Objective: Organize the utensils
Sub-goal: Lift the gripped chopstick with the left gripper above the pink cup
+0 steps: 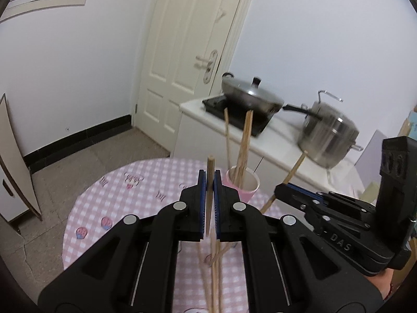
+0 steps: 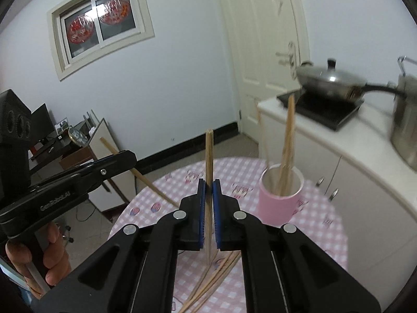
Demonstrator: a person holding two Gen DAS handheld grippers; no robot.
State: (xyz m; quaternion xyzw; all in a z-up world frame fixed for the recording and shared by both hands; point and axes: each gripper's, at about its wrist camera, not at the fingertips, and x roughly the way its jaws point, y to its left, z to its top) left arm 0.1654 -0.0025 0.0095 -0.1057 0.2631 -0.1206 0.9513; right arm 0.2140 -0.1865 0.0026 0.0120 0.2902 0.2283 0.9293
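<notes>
Loose chopsticks: we lose their near ends at the bottom edge.
Steel pot: blurred for us — cut off at right.

Both grippers are matte black plastic. The left gripper and right gripper each carry 2 blue ribbed finger pads and round silver pivot pins. White lettering marks their sides. The bare-skinned left hand wraps a handle.
</notes>
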